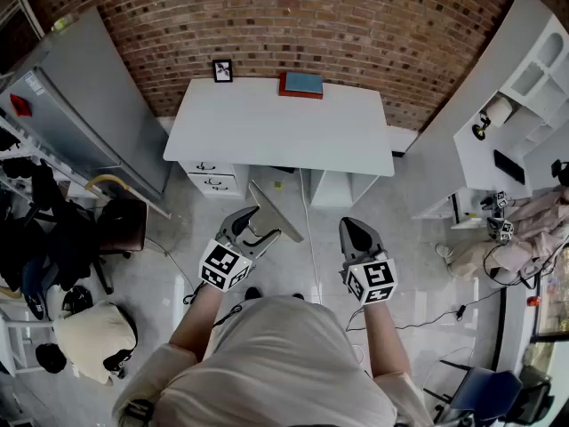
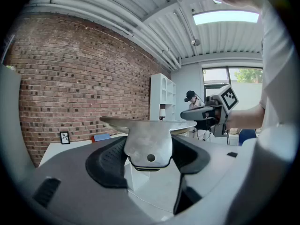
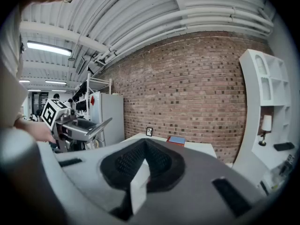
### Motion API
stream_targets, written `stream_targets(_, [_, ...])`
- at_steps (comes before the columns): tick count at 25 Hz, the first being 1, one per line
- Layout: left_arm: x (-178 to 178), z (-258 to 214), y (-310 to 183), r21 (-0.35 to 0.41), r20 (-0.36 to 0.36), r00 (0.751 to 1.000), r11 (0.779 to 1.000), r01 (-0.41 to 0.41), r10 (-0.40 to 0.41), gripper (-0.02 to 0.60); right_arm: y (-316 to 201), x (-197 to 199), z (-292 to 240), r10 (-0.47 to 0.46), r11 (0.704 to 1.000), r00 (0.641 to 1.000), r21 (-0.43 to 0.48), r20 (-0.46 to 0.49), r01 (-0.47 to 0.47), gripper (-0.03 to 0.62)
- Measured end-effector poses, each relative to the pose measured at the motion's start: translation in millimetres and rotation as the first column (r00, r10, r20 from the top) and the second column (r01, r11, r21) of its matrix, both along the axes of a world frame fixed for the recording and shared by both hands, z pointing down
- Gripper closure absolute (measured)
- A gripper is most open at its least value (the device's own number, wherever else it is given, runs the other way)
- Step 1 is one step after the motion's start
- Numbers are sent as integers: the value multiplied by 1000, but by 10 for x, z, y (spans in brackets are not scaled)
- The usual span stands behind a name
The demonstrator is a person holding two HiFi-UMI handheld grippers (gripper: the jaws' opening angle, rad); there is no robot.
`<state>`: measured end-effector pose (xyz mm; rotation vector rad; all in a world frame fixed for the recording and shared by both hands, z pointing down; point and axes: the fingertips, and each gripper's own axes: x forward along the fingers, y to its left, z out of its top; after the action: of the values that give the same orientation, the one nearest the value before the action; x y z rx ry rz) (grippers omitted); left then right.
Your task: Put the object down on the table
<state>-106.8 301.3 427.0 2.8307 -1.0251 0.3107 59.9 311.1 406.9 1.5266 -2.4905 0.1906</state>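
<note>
My left gripper [image 1: 252, 223] is shut on a flat grey metal tool [image 1: 277, 213]. Its blade slants up and away over the floor, short of the white table [image 1: 276, 136]. In the left gripper view the tool's plate with a round hole [image 2: 149, 146] sits between the two black pads [image 2: 108, 161], with the wide blade lying across above them. My right gripper [image 1: 356, 229] is level with the left one, a little to its right, shut with nothing in it. Its pads [image 3: 140, 161] meet in a point. Each gripper shows in the other's view: the right gripper [image 2: 206, 112] and the left gripper [image 3: 75, 128].
A small picture frame [image 1: 222, 70] and a red and blue book [image 1: 301, 84] lie at the table's far edge by the brick wall. Drawers [image 1: 212, 178] stand under the table. A grey fridge [image 1: 80, 105] and a loaded chair [image 1: 120, 225] are on the left, white shelves [image 1: 524, 87] on the right.
</note>
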Motion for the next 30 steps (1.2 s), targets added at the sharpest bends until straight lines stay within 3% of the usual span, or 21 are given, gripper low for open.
stream_targets(14, [170, 19, 66, -1, 0, 1000, 1000, 10, -10, 305, 23, 173, 1, 7, 1000, 999, 1, 36, -7, 591])
stream_targets(30, [499, 178, 149, -38, 5, 996, 996, 84, -84, 305, 51, 631, 251, -29, 998, 997, -45, 69, 32, 591])
